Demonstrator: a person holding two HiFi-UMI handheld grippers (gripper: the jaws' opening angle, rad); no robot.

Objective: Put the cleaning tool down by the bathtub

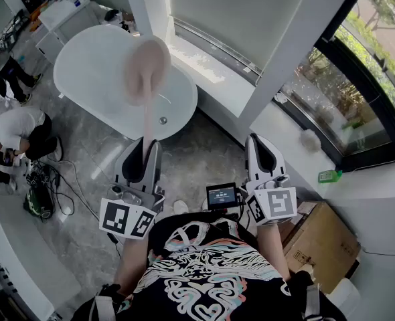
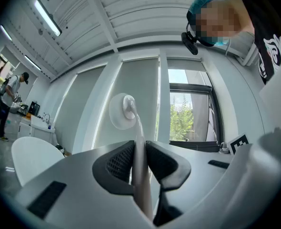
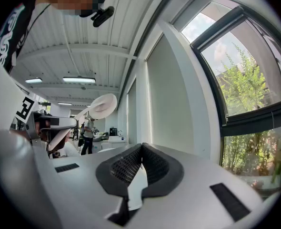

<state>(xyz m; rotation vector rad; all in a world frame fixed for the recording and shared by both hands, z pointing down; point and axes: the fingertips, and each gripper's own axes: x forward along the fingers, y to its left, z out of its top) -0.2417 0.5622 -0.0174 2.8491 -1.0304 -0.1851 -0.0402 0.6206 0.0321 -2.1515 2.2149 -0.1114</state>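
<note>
In the bathroom, over the grey floor [image 1: 204, 146] near the white bathtub [image 1: 97, 79], the left tongs [image 2: 139, 152] clamp the long brush [image 1: 147, 72] by its handle and the right tongs [image 3: 139, 168] are closed and empty; the carrying step appears to be in hand, and the next move calls for lowering the brush beside the bathtub.

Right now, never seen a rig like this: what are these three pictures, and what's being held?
No robot here: a person holds a pair of tongs in each hand. The head view comes from a camera on the person's head, looking down; each gripper view rides on one pair and looks along its jaws. The left tongs are shut on the thin handle of a pink cleaning tool, whose round head shows against the white bathtub. The right tongs are shut and empty. A cardboard box sits at the person's right, a small green item on the window ledge.
</note>
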